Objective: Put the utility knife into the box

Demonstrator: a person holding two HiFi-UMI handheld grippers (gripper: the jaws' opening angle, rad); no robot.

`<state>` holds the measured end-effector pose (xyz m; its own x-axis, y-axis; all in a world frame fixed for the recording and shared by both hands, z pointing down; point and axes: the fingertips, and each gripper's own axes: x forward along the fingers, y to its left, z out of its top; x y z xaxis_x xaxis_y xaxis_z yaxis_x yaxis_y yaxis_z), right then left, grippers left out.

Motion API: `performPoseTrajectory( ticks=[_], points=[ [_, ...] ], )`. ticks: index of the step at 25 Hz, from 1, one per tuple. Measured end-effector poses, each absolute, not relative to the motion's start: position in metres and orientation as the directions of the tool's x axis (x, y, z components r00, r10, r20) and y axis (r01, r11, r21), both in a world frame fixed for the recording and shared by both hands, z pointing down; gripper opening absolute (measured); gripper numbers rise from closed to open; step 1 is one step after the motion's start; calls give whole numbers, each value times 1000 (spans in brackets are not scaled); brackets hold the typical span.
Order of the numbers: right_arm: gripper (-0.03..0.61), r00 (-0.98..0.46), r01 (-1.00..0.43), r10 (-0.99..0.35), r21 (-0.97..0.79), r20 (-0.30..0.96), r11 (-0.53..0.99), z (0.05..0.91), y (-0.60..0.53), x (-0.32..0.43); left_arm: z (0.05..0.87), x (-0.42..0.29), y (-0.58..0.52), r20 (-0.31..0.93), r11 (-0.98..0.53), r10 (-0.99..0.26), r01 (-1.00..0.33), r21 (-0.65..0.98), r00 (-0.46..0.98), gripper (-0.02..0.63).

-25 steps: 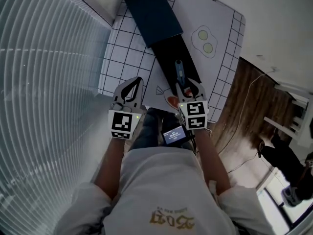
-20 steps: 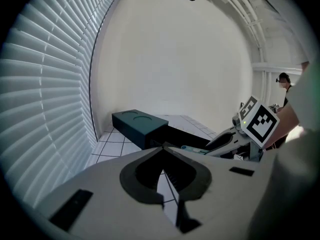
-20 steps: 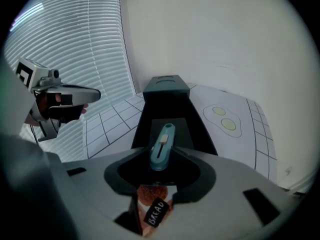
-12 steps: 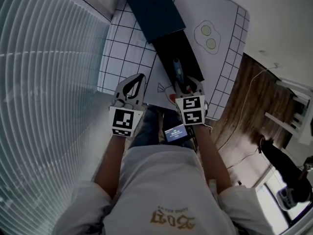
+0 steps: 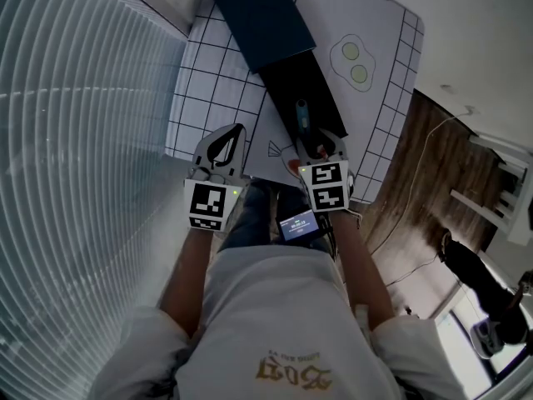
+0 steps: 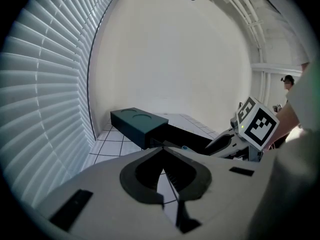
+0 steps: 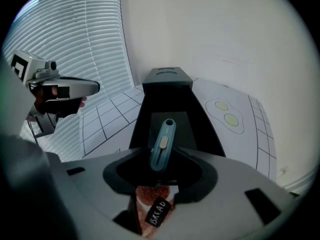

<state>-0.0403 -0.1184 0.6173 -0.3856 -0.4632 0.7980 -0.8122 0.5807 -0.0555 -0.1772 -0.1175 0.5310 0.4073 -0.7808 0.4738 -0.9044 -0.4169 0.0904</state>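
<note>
Release stage: right gripper (image 7: 161, 153) jaws have just been opening around the utility knife (image 7: 164, 136), which lies in the box (image 7: 144, 115) pointing to 12 o'clock. We judge it probably freed and placement nearly complete. Left gripper (image 6: 162, 150), at 9 o'clock, is closed and empty.

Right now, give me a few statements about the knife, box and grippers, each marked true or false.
1. The blue-grey utility knife lies in the open black box tray. True.
2. The left gripper holds the knife. False: it is shut on nothing; the knife's near end sits between the jaws of the right gripper, which have just been opening.
3. The dark teal box cover stands at the tray's far end. True.
4. The fried-egg drawing lies left of the tray. False: it lies right of it.
</note>
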Motion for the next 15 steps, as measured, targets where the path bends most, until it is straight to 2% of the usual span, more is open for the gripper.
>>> performPoseTrajectory(
  ticks=[4, 9, 15],
  points=[
    [130, -378, -827, -503, -41, 777, 560, 611, -125, -36, 526, -177, -120, 467, -417, -785, -905, 86, 407, 6],
    [14, -367, -836, -616, 43, 697, 547, 579, -142, -30, 518, -176, -124, 451, -416, -795, -906, 80, 405, 6],
    [8, -388, -849, -681, 47, 621, 526, 546, -147, -21, 501, -169, -126, 424, -417, -810, -906, 70, 406, 6]
  ],
)
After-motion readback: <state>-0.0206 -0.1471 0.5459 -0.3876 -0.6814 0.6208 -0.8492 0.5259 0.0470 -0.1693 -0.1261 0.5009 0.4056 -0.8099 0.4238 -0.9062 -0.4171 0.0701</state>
